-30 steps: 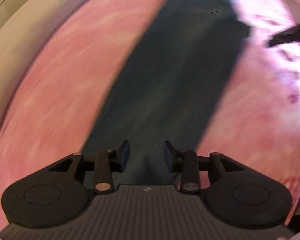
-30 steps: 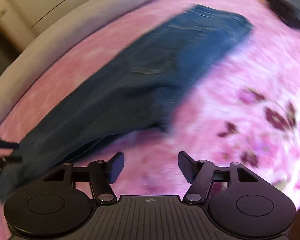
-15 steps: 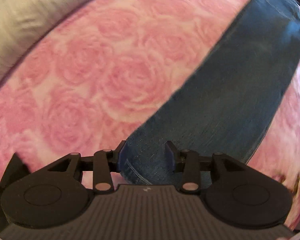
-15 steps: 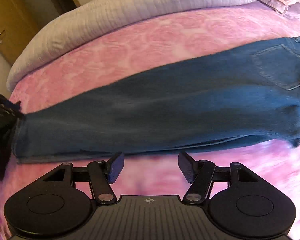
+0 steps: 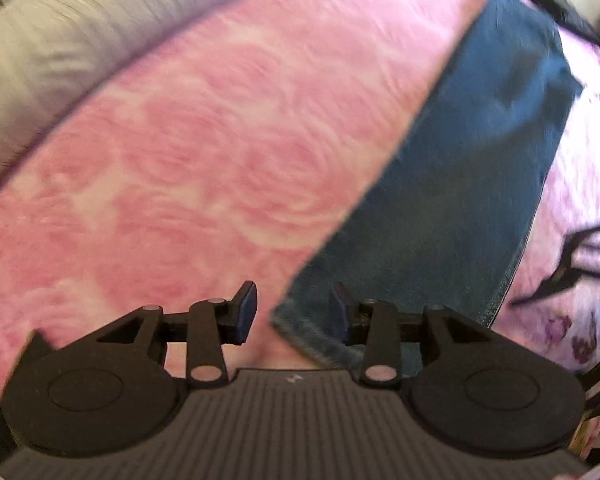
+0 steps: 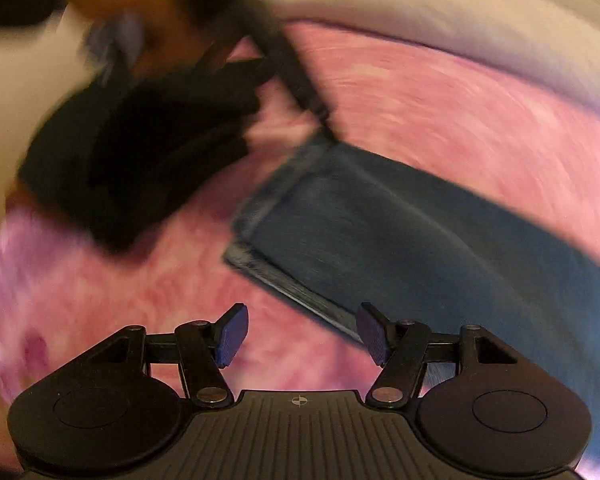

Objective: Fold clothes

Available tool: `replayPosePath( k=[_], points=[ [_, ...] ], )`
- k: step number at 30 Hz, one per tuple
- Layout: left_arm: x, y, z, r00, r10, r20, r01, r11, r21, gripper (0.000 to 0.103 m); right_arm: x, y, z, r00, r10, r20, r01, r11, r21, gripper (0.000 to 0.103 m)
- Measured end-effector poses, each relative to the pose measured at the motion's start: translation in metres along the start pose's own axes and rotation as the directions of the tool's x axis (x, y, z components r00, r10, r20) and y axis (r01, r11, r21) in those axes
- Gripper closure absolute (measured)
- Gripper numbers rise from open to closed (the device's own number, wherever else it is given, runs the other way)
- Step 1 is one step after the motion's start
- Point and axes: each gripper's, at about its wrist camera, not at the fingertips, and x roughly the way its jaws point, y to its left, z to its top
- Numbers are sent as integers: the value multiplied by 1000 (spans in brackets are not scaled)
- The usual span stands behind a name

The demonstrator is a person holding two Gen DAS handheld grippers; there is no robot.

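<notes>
A pair of blue jeans lies stretched out flat on a pink rose-patterned blanket. My left gripper hangs over the near hem. Its jaws stand apart, with the hem's left corner lying under the gap, unpinched. In the right wrist view the hem is blurred, and the left gripper, held by a person's hand, reaches its far corner. My right gripper is open, its right pad over the hem's near corner. The right gripper's fingers show at the right edge of the left wrist view.
A pale quilted duvet runs along the far side of the blanket. A dark garment lies beyond the jeans' far end. Purple flower print marks the blanket to the right of the hem.
Both grippers have travelled along the jeans from the seat and leg to the hem end. The right one has rolled and swung round, so the left gripper now shows in its view.
</notes>
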Motion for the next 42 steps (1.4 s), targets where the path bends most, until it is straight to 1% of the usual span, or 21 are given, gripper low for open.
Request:
replayPosePath(
  k=[3,6,8,10,11,12,13,14,16,18,20,22,24,26,27,29,30,33,36,39,42],
  points=[
    [-26,15,-8,998,31,59,-29,999,-34,67,25,32,1,999,-48,-7,45,969,-242,39],
    [-44,26,-19,994,43,104,-35,996,-85,66,53,55,-7,992,-125,-12,108,897,-428,39],
    [-47,26,-27,991,55,120,-45,995,-88,65,61,59,-7,991,-132,25,128,872,-472,39],
    [-48,21,-35,989,62,131,-54,996,-65,64,66,56,-3,992,-124,35,126,880,-458,40],
    [-49,18,-38,989,65,136,-60,997,-44,63,68,53,0,993,-118,31,120,890,-441,43],
    [-48,9,-42,989,73,131,-75,997,16,62,69,50,3,993,-112,28,114,899,-423,52],
    [-48,1,-46,989,80,127,-90,993,76,62,69,47,6,994,-108,28,110,908,-403,70],
    [-47,-8,-50,989,88,123,-104,985,136,60,64,44,9,994,-107,37,113,919,-378,80],
    [-41,-32,-60,988,97,121,-132,935,328,57,55,38,14,993,-103,56,116,936,-333,81],
    [-33,-54,-70,989,94,118,-140,862,487,56,44,35,15,993,-86,76,106,942,-317,82],
    [-18,-70,-77,992,96,81,-126,793,596,56,42,31,13,996,-61,69,78,954,-291,82],
    [-5,-80,-83,990,124,74,-141,729,670,56,43,25,13,997,-39,67,54,969,-241,82],
    [2,-86,-81,989,130,74,-145,707,692,56,38,19,19,995,-35,93,50,984,-172,83],
    [3,-86,-73,986,139,92,-165,728,665,56,26,15,29,992,-35,124,48,993,-106,83],
    [1,-84,-67,982,153,115,-191,750,634,56,18,11,33,989,-34,145,44,997,-67,83],
    [-7,-74,-52,975,163,148,-218,808,548,56,0,-1,40,982,-33,188,29,999,20,83],
    [-12,-70,-44,968,185,171,-246,833,495,56,-9,-8,44,977,-33,209,20,998,64,83],
    [-27,-61,-23,948,230,221,-301,875,379,56,-43,-32,51,956,-62,286,3,979,202,84],
    [-38,-61,2,946,221,238,-288,911,295,56,-94,-73,46,910,-138,390,-12,934,358,84],
    [-37,-80,25,950,192,247,-265,913,310,56,-151,-119,28,847,-241,474,-32,867,498,84],
    [-29,-111,52,958,150,245,-233,904,358,56,-204,-174,-17,785,-362,503,-49,773,633,84]
  ],
)
